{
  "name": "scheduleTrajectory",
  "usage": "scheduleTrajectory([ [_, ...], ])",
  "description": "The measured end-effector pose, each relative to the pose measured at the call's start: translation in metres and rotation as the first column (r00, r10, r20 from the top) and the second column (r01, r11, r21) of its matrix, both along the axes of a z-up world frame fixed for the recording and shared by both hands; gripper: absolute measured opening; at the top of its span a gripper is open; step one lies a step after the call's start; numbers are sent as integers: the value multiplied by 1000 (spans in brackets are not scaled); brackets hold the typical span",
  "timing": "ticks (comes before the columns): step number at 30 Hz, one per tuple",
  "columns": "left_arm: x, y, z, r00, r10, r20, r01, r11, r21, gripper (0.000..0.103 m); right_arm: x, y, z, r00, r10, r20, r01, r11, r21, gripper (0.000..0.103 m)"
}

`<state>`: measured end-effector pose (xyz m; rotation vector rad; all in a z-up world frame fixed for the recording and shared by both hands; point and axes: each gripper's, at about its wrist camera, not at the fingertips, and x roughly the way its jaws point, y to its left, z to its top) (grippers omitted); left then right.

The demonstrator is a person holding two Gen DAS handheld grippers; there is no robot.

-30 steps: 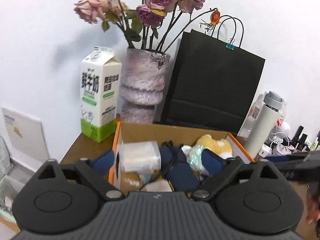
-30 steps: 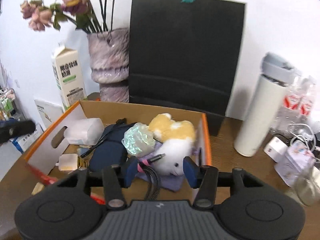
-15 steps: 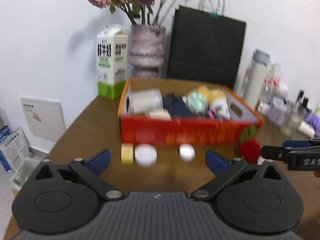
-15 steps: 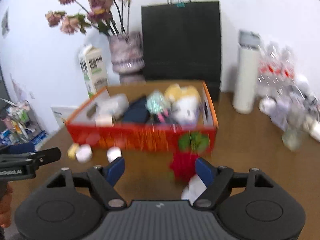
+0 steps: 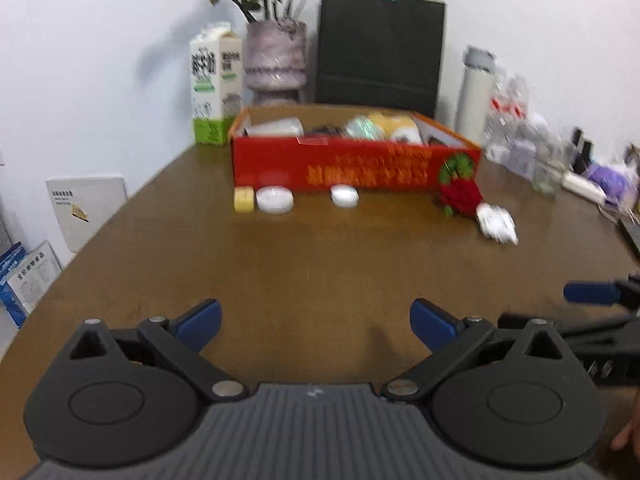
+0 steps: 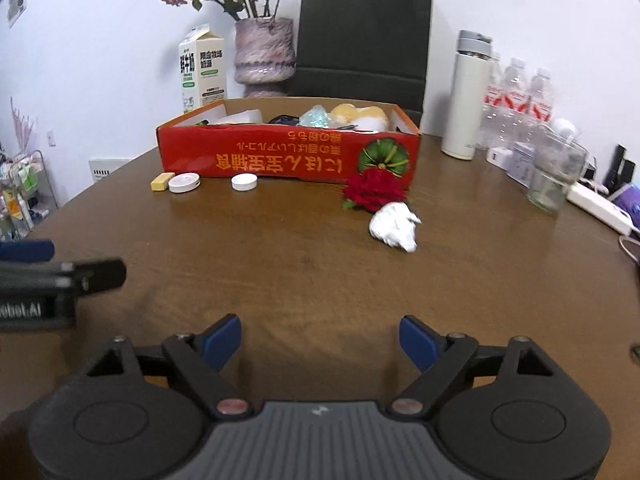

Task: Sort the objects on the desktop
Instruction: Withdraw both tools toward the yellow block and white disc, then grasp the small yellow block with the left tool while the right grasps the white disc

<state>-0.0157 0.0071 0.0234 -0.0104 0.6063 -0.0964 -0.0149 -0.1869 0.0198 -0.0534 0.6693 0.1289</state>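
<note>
Above the near part of the brown table [image 6: 320, 272], the right gripper [image 6: 320, 338] is held with its 2 blue fingertips spread wide apart and nothing between them. The left gripper [image 5: 316, 320] is held beside it over the same bare wood, its jaws likewise parted and empty. Each gripper is seen at the edge of the other's view.

Farther out, a crumpled white paper wad [image 6: 394, 226] is seen lying on the table, just beside a red artificial flower [image 6: 374, 192] that touches or nearly touches the front right corner of the red cardboard box [image 6: 288, 156]. Against the box's front left, 3 small items are lined up: a yellow eraser-like block [image 6: 161, 182], a round white lid [image 6: 184, 182] touching or nearly touching it, and a smaller white cap [image 6: 244, 181] set apart to the right. The box is filled with mixed objects, among them a yellow and white plush [image 6: 362, 117].

Behind the box, a milk carton [image 6: 202, 74], a vase of dried roses [image 6: 264, 50] and a black paper bag [image 6: 362, 40] are stood along the wall. A white thermos [image 6: 466, 98] is placed upright to the right.
</note>
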Motion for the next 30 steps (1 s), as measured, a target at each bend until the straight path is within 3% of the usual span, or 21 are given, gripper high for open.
scheduleTrajectory([
  [4, -14, 4, -8, 1000, 11, -23, -10, 1000, 21, 103, -21, 0, -5, 1000, 13, -9, -13, 1000, 6, 86],
  [7, -18, 9, -9, 999, 8, -35, -9, 1000, -21, 103, -28, 3, -6, 1000, 20, -7, -20, 1000, -3, 86],
  [15, 3, 39, 7, 998, 63, 25, -62, 997, -56, 103, -15, 21, 9, 990, 134, 46, -135, 991, 21, 85],
  [19, 28, 66, 15, 993, 113, 30, -111, 991, -68, 101, 20, 54, 17, 964, 249, 95, -247, 969, -26, 84],
  [23, 68, 90, 25, 995, 95, 29, -91, 989, -114, 98, 83, 87, 18, 952, 299, 71, -299, 954, -4, 75],
  [30, 126, 114, 26, 996, 93, -2, -92, 990, -108, 92, 174, 151, 6, 934, 354, 39, -349, 932, -103, 72],
])
